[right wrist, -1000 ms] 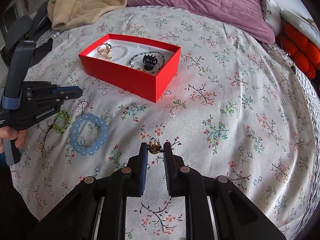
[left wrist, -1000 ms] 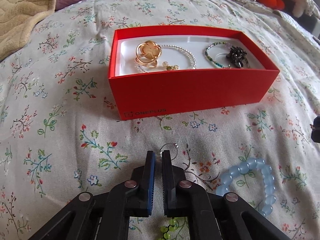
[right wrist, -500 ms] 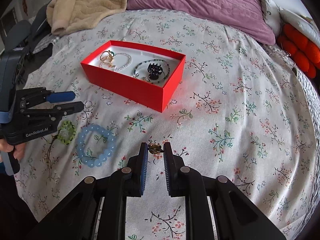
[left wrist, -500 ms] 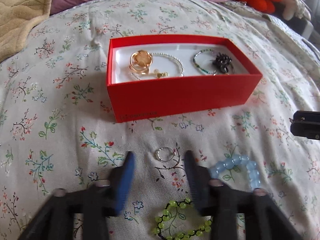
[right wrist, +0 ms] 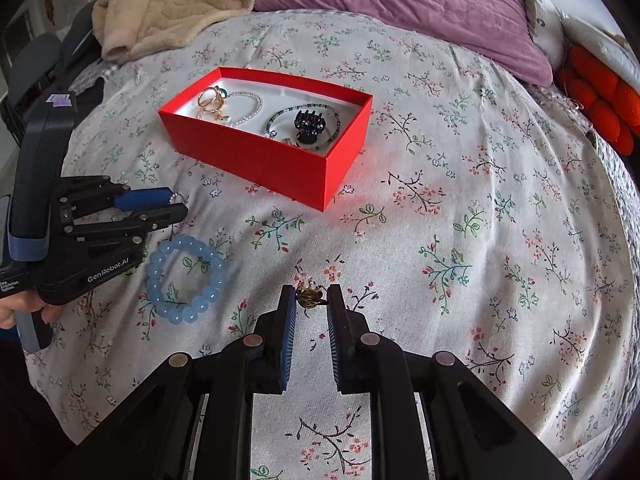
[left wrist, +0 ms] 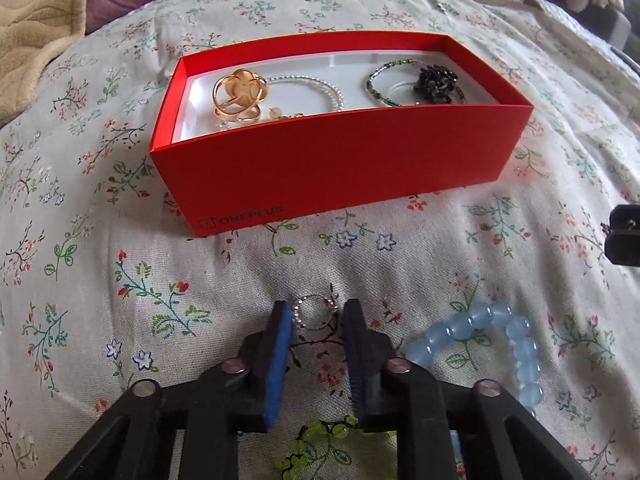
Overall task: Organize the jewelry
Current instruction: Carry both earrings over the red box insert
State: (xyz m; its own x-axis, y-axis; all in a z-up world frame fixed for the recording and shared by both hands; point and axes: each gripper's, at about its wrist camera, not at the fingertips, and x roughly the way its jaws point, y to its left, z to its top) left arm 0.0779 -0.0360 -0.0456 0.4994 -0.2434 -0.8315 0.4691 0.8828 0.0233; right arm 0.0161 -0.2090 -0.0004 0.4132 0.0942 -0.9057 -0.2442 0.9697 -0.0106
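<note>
Between my left claw's [left wrist: 317, 316] closing jaws lies the small beaded ring [left wrist: 314, 314] on the bed [left wrist: 440, 264], before the red box [left wrist: 340, 168]; my right claw [right wrist: 311, 300] pinches a gold earring [right wrist: 309, 297].

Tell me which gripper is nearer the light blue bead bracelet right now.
Left. The left gripper sits just beyond the light blue bead bracelet, jaws closing around a small silver ring. The right gripper holds a small gold piece farther off.
</note>
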